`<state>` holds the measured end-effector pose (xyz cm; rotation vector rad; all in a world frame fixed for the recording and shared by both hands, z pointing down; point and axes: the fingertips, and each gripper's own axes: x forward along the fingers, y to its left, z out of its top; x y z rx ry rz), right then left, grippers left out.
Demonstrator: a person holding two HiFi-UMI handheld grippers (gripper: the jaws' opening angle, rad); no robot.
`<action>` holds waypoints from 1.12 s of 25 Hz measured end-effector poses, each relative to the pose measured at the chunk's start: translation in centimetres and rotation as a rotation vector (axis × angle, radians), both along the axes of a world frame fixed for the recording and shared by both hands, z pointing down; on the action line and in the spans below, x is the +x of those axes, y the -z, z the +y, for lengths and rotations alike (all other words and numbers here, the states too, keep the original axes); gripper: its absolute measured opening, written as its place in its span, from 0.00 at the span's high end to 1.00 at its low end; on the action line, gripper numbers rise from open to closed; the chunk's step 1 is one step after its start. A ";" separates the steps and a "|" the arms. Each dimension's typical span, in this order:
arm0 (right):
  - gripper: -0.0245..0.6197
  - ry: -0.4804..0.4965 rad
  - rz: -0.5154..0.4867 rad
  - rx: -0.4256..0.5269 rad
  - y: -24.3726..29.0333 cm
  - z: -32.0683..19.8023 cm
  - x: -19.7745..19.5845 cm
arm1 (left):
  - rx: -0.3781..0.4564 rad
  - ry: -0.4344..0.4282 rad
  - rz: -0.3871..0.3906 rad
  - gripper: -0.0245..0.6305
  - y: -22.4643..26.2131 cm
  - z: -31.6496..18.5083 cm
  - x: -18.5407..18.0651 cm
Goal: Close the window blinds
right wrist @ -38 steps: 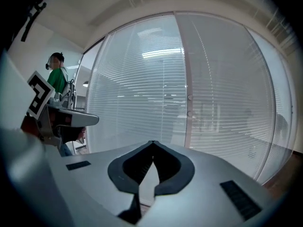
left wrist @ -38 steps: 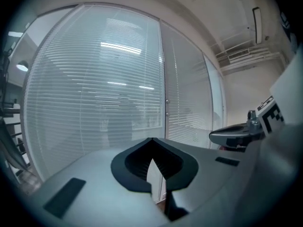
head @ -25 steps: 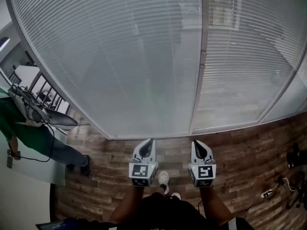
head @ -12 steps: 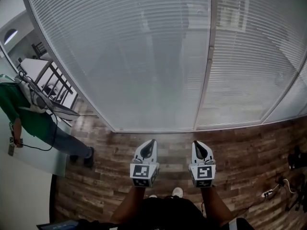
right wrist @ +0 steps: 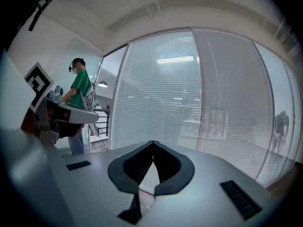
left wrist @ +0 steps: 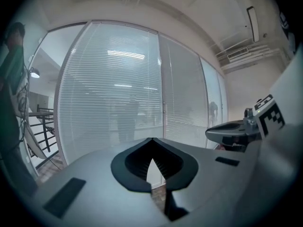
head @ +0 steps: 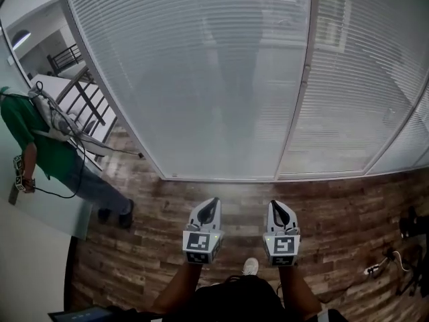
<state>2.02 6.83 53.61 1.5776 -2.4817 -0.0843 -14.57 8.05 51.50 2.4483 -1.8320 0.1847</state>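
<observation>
White slatted window blinds (head: pixel 214 79) hang behind a curved glass wall, split by a vertical post (head: pixel 298 99). Dim shapes show through the slats. Both grippers are held side by side over the wood floor, a short way back from the glass and pointing at it. My left gripper (head: pixel 209 203) is shut with its tips meeting and nothing in them. My right gripper (head: pixel 278 206) is also shut and empty. The left gripper view shows the blinds (left wrist: pixel 113 108) ahead beyond the closed tips (left wrist: pixel 151 139). In the right gripper view the blinds (right wrist: pixel 161 93) also lie ahead of the closed tips (right wrist: pixel 152 142).
A person in a green shirt (head: pixel 40 139) stands at the left beside a white desk (head: pixel 40 220), with a dark railing (head: pixel 87 99) behind. Cables and a stand (head: pixel 402 260) lie on the floor at the far right. Wood flooring (head: pixel 335 213) runs along the foot of the glass.
The view has swung: the window post has slid to the right and the person in green sits lower at the left. More floor shows before the glass. Both grippers stay shut, side by side.
</observation>
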 end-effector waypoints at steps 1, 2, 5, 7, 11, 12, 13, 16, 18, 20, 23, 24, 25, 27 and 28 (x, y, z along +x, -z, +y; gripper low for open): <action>0.96 -0.005 0.008 0.007 0.2 0.8 -0.6 | 0.008 -0.003 0.005 0.97 0.1 0.7 -0.5; 0.96 -0.006 0.013 0.011 0.3 1.6 -1.2 | 0.015 -0.003 0.010 0.97 0.3 1.4 -1.0; 0.96 0.010 0.004 0.013 0.5 3.6 -3.2 | 0.011 -0.006 0.015 0.97 0.6 3.3 -2.5; 0.96 0.020 -0.008 0.004 0.4 4.9 -4.4 | -0.004 -0.004 0.014 0.97 0.1 4.4 -3.4; 0.96 0.028 -0.002 -0.007 -0.1 7.4 -5.8 | -0.002 -0.002 0.029 0.97 -0.7 6.7 -4.4; 0.96 0.032 0.006 0.003 0.1 8.1 -6.1 | 0.000 -0.006 0.034 0.97 -0.8 7.3 -4.6; 0.96 0.034 0.011 0.018 0.4 8.8 -6.3 | 0.000 -0.008 0.039 0.97 -0.9 7.8 -4.7; 0.96 0.019 0.000 0.046 1.6 10.4 -6.1 | 0.000 -0.005 0.035 0.97 -1.3 9.3 -5.1; 0.96 -0.012 -0.011 0.035 1.4 11.0 -5.7 | 0.019 -0.005 0.035 0.97 -1.7 10.1 -5.3; 0.96 -0.045 -0.011 0.010 -0.1 11.3 -5.0 | 0.014 -0.001 0.045 0.97 -2.3 10.8 -5.5; 0.96 -0.055 -0.018 0.003 -1.3 12.2 -4.4 | 0.009 0.008 0.050 0.97 -2.6 11.5 -5.9; 0.96 -0.054 -0.024 0.000 -0.9 12.3 -4.5 | 0.010 0.017 0.047 0.97 -2.3 11.6 -6.1; 0.96 -0.055 -0.029 -0.007 -0.3 12.2 -4.7 | 0.010 0.026 0.043 0.97 -2.0 11.5 -6.3; 0.96 -0.049 -0.036 -0.006 0.7 11.6 -5.0 | 0.019 0.042 0.047 0.97 -1.3 11.2 -6.3; 0.96 -0.039 -0.045 0.009 1.1 11.2 -5.1 | 0.026 0.047 0.049 0.97 -1.0 10.9 -6.1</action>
